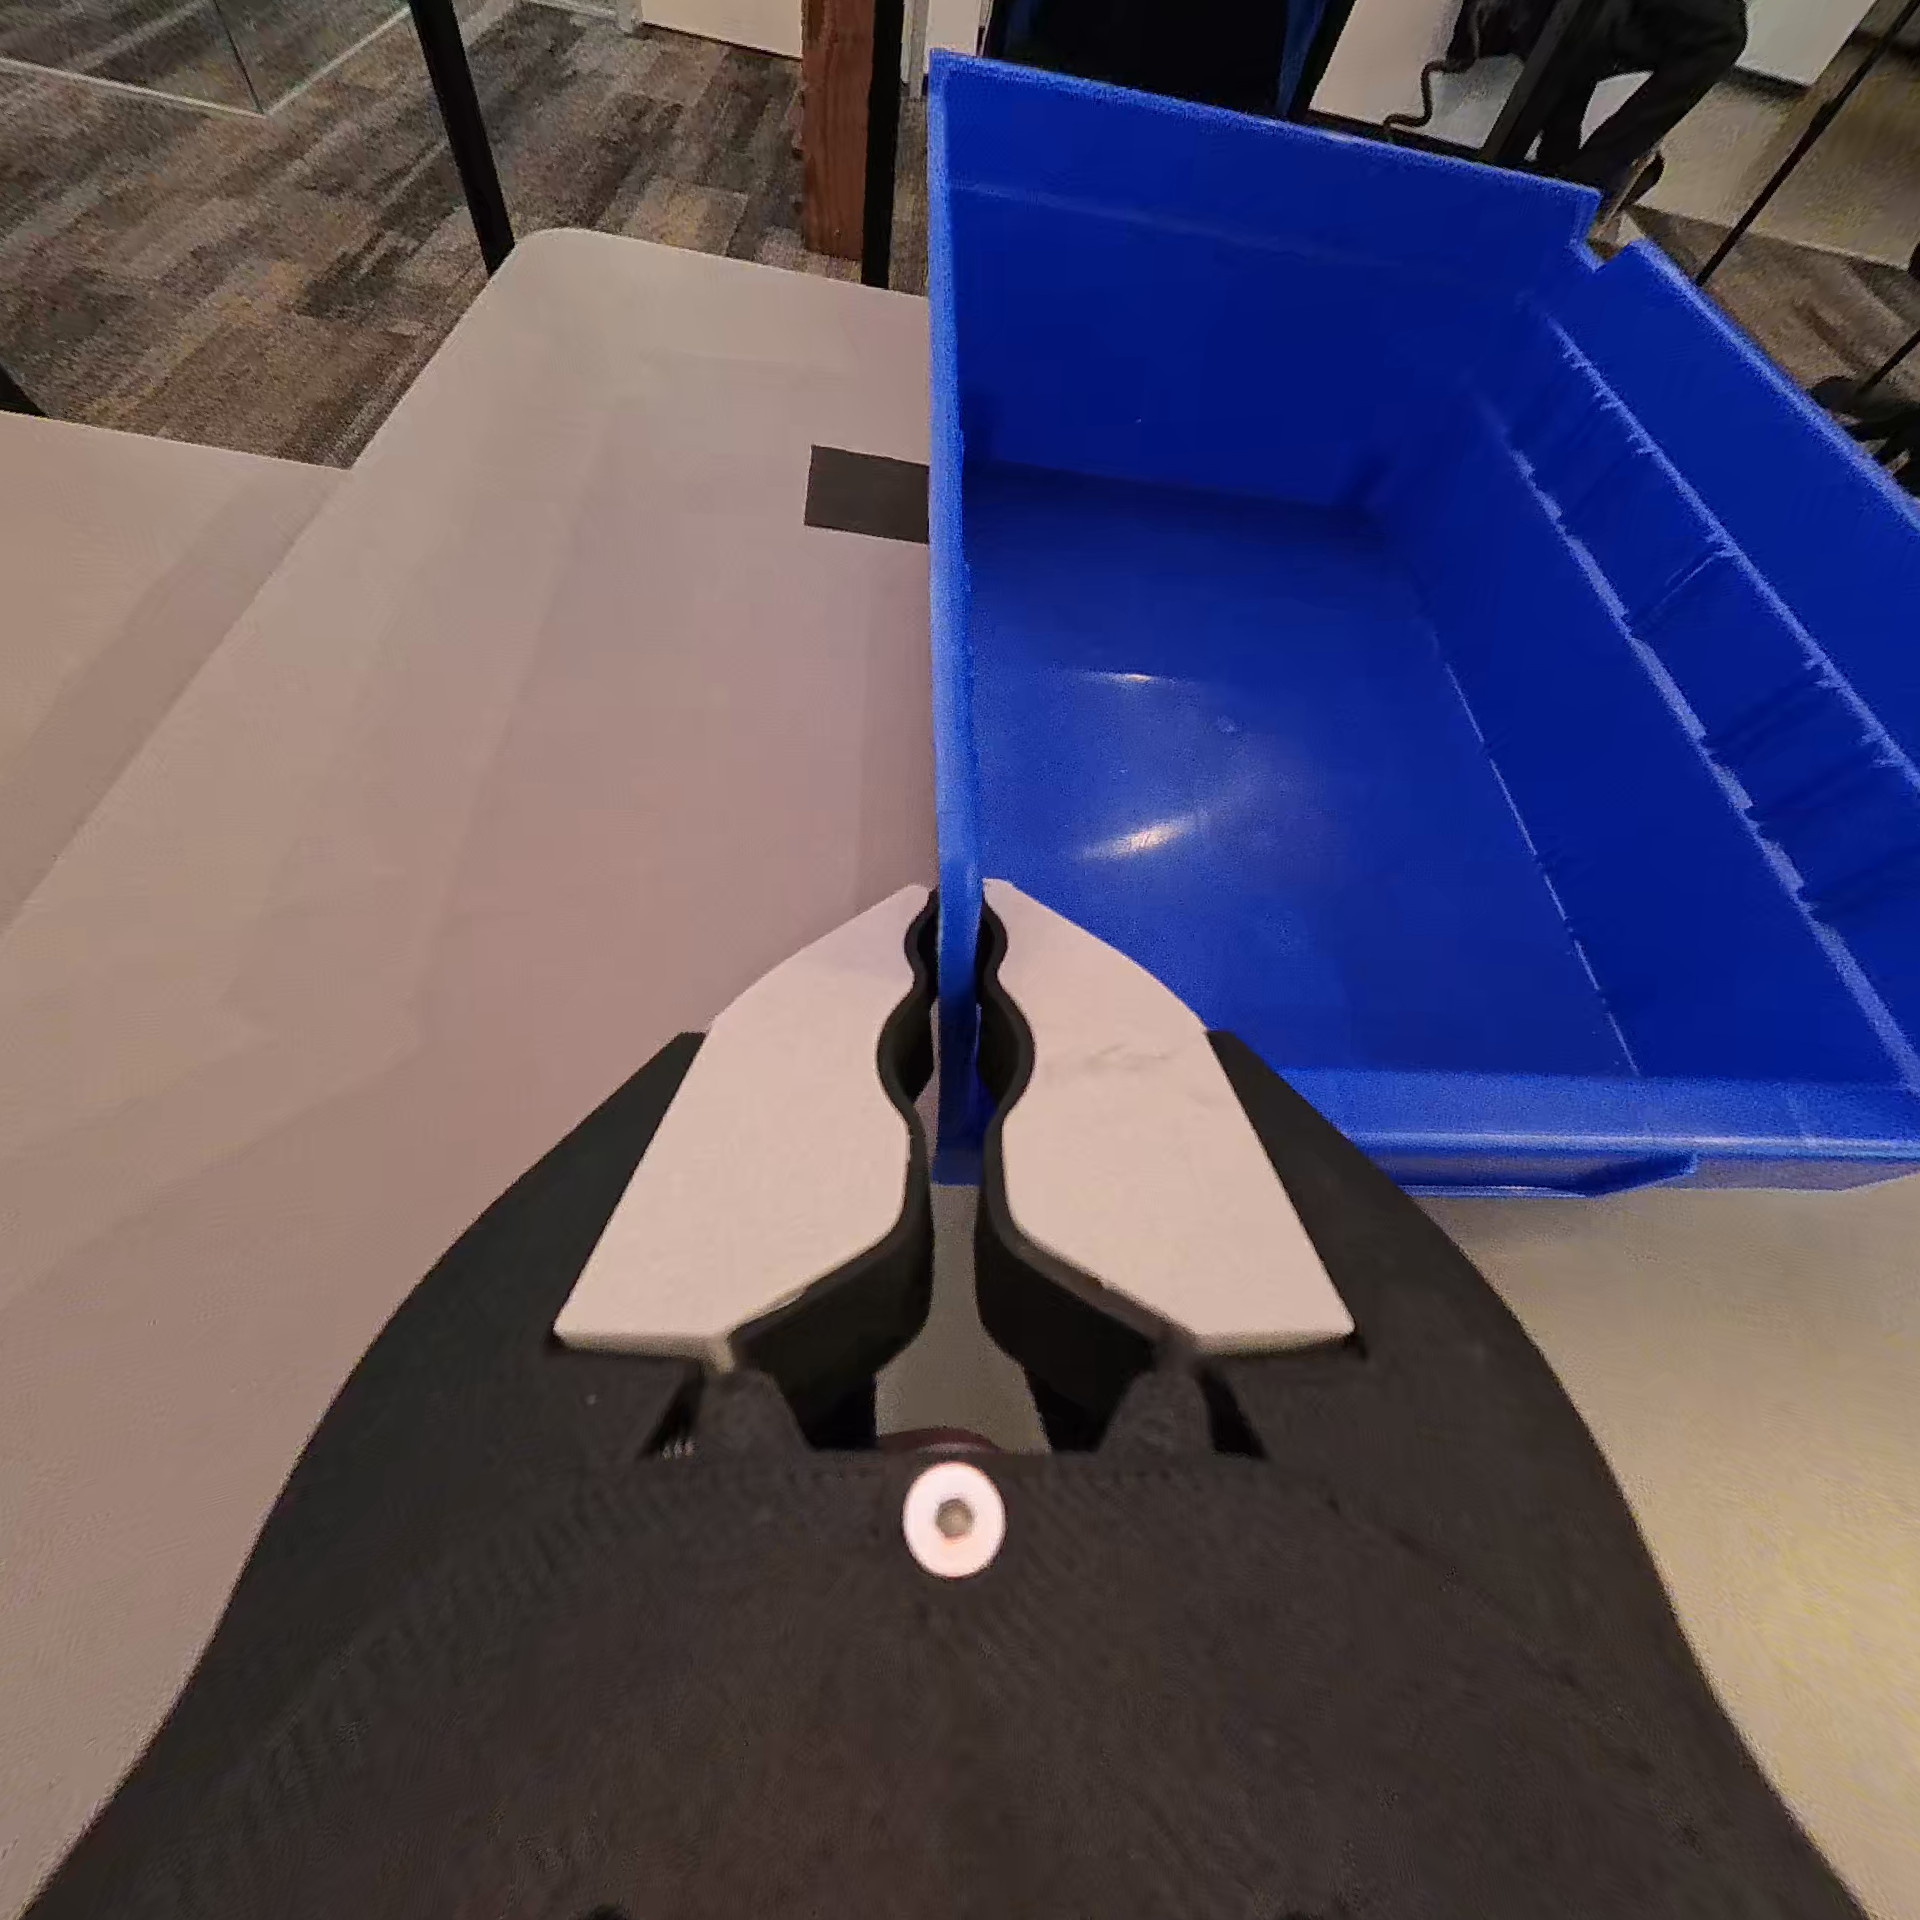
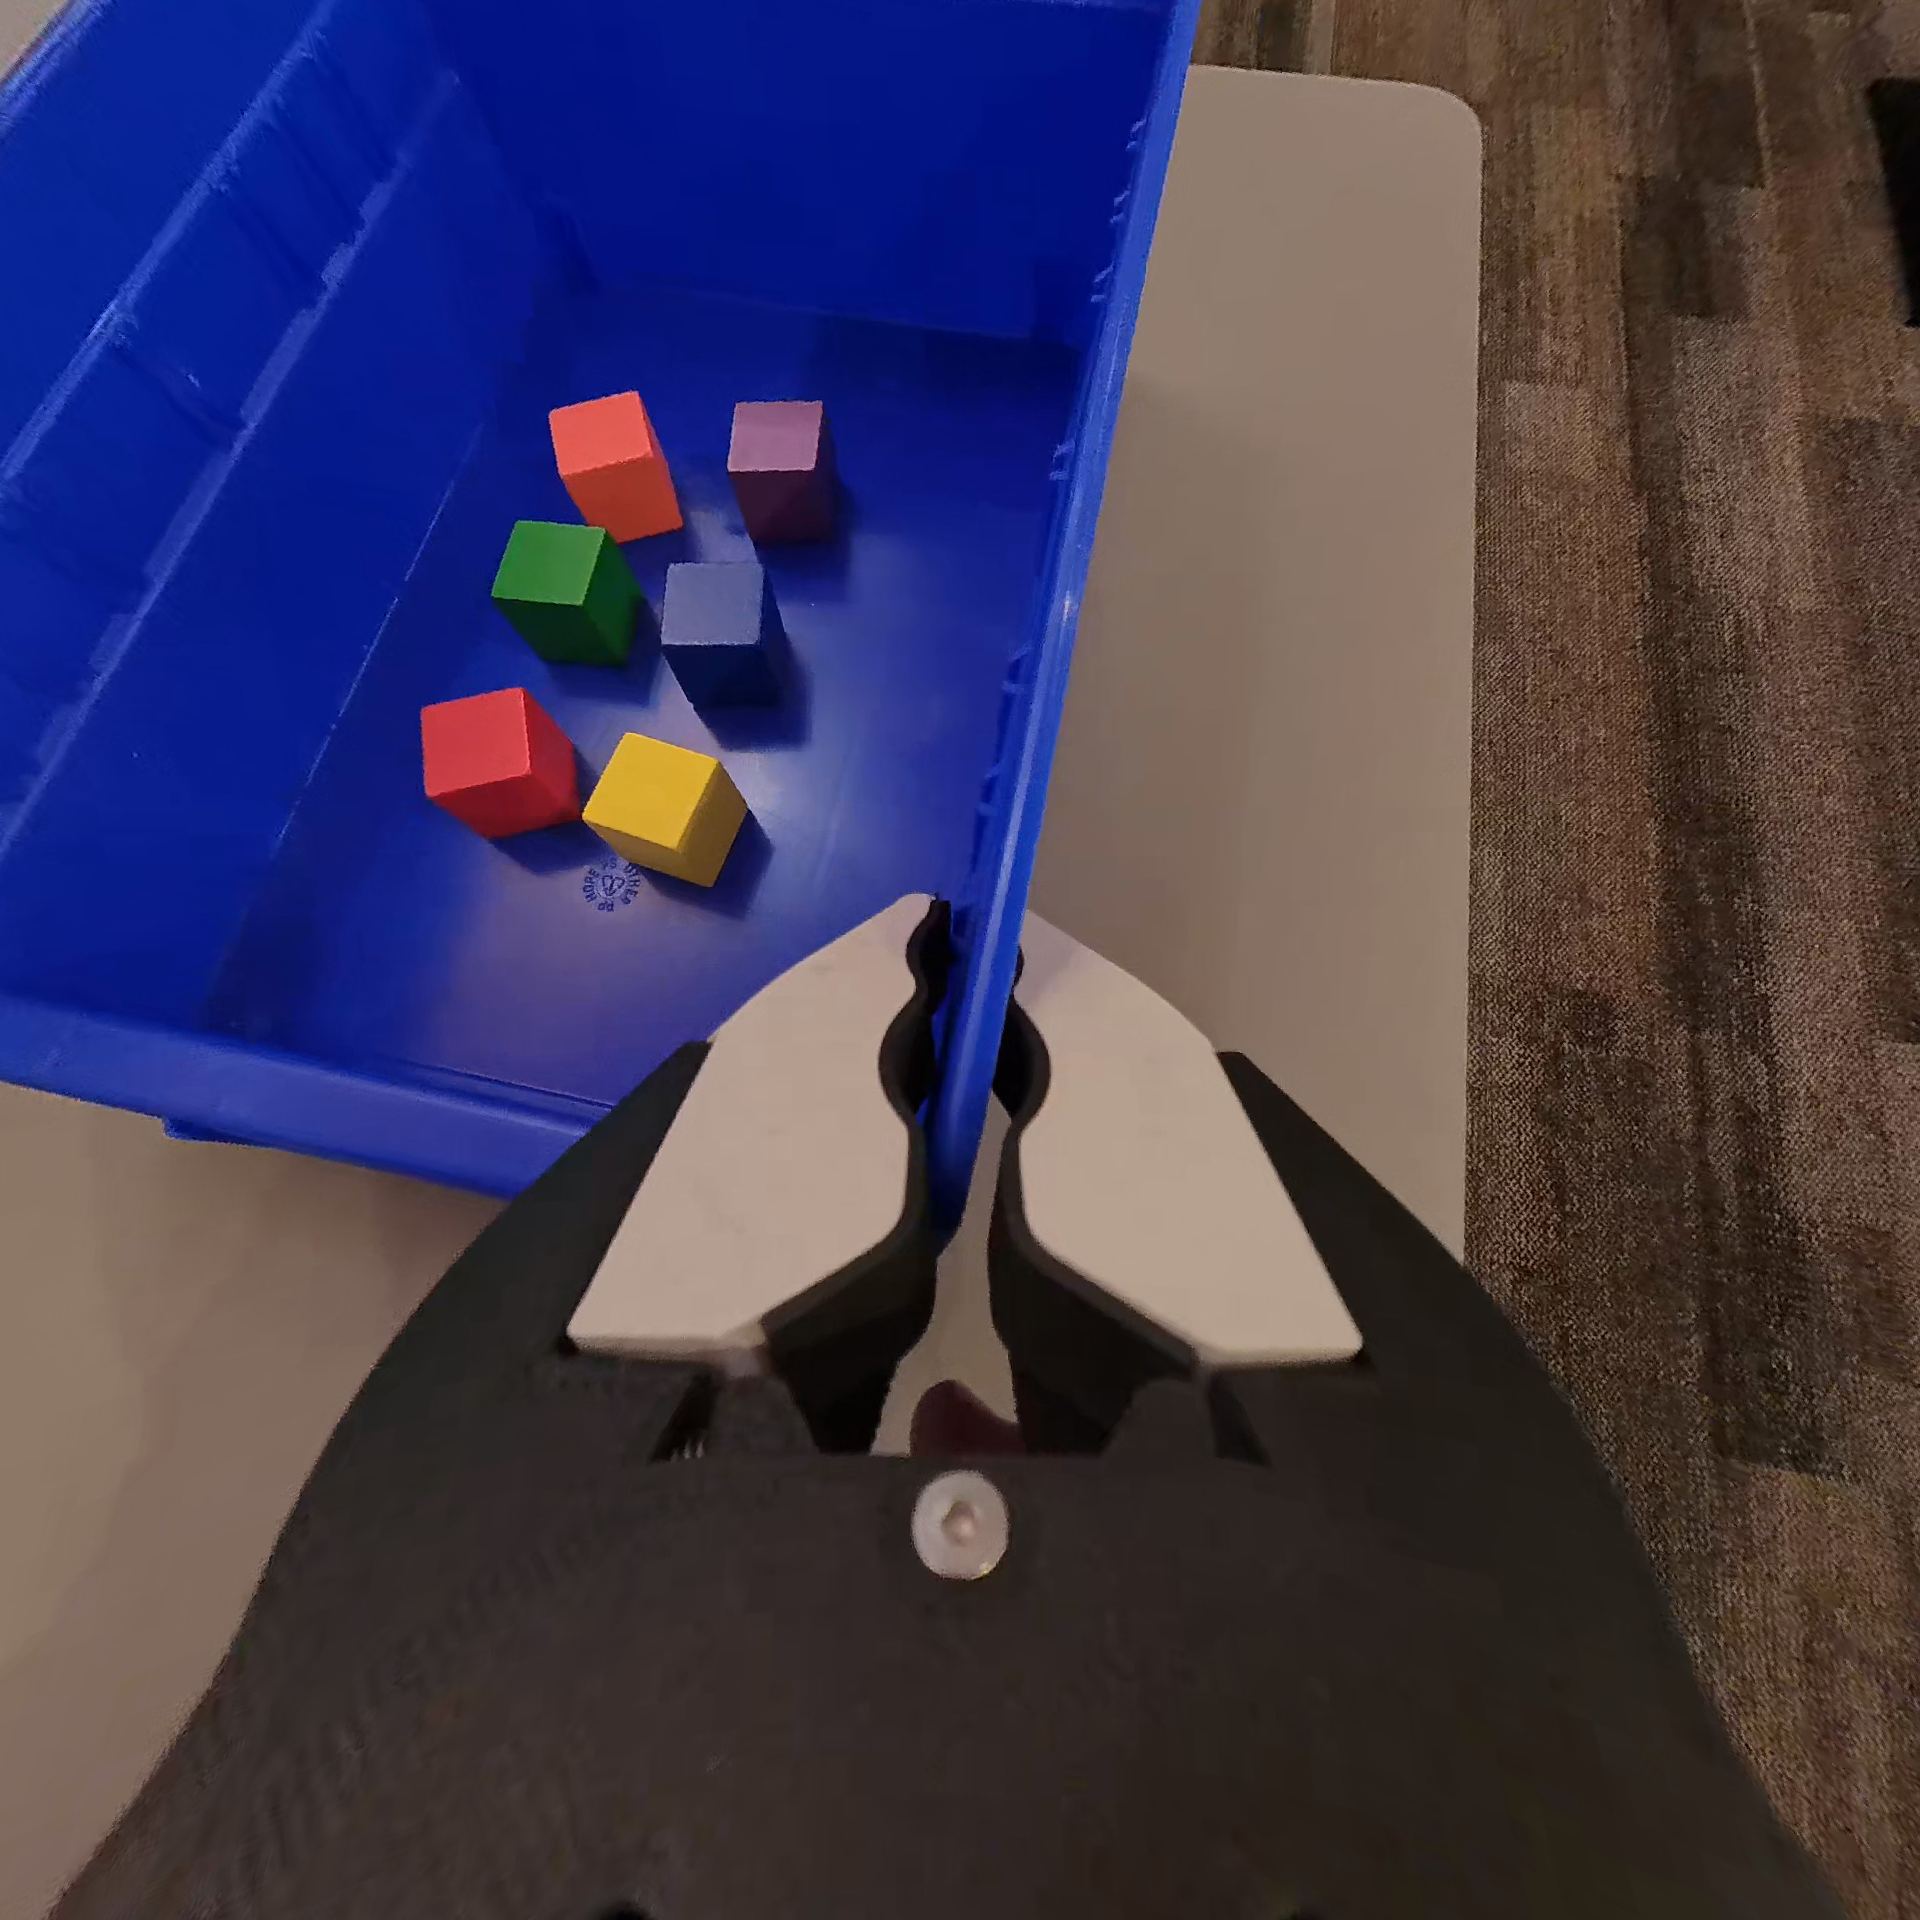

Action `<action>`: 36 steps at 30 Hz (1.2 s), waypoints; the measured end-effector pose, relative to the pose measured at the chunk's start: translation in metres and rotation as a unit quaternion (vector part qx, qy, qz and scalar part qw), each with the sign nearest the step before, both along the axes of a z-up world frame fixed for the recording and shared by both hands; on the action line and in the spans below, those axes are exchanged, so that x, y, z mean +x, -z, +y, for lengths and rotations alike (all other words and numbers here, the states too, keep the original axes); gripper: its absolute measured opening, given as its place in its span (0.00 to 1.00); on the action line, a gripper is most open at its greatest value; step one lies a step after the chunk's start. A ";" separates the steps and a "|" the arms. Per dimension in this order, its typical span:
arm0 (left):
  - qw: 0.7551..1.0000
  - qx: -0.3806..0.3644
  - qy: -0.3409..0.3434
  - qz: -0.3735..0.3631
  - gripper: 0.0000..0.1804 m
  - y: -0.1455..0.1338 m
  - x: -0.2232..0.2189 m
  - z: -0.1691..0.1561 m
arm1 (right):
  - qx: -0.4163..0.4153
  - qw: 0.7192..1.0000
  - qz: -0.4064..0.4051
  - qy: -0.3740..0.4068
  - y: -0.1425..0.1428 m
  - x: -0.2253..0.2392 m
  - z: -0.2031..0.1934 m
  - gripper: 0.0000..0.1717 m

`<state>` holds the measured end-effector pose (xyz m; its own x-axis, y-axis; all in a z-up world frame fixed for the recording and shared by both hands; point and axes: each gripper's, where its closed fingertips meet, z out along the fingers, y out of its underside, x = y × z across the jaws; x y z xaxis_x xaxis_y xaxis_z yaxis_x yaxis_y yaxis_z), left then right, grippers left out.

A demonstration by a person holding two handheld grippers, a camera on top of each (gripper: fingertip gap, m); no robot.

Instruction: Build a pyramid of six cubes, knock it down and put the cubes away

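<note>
Both claws, left [image 1: 958,904] and right [image 2: 971,920], clamped on opposite side walls of the blue bin [image 1: 1299,727], probably to carry it off, with six cubes [image 2: 623,623] lying loose inside.

A pale table [image 1: 416,779] carries a black square patch [image 1: 868,494]. Beyond the table lies mottled brown-grey carpet [image 2: 1714,727]; dark posts [image 1: 462,125] stand there.

Light grey table [image 1: 416,831] bearing a blue plastic bin [image 1: 1299,779].
The bin stands near the table's far edge, its right wall close to the right edge; a black tape patch [image 1: 868,494] lies flat just beside its left wall.
</note>
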<state>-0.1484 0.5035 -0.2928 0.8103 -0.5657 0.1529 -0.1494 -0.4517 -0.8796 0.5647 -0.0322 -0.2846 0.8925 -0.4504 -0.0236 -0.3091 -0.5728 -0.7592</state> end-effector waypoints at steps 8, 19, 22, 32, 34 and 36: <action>1.000 -0.010 0.018 -0.012 0.02 -0.004 -0.018 -0.018 | -0.037 0.998 0.015 -0.039 -0.012 -0.029 -0.016 0.04; 0.999 -0.011 0.041 -0.005 0.02 -0.010 -0.088 -0.076 | -0.044 0.993 0.015 -0.111 0.001 -0.131 -0.046 0.04; 0.999 -0.011 0.037 -0.014 0.02 -0.008 -0.113 -0.093 | -0.032 0.991 0.013 -0.129 0.003 -0.163 -0.050 0.04; 1.000 -0.010 0.017 -0.018 0.02 -0.001 -0.195 -0.152 | -0.036 0.988 -0.007 -0.152 0.003 -0.234 -0.069 0.04; 1.000 -0.012 0.009 -0.025 0.02 0.001 -0.212 -0.161 | -0.031 0.988 -0.002 -0.153 0.002 -0.241 -0.074 0.04; 1.000 -0.010 0.000 -0.029 0.02 0.001 -0.227 -0.169 | -0.029 0.987 0.002 -0.158 0.002 -0.251 -0.076 0.04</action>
<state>-0.3754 0.3346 -0.2934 0.7995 -0.5624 0.2111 -0.0981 -0.4690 -0.8778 0.3142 -0.1083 -0.2869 0.9885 -0.1511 -0.0097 -0.1115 -0.6831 -0.7217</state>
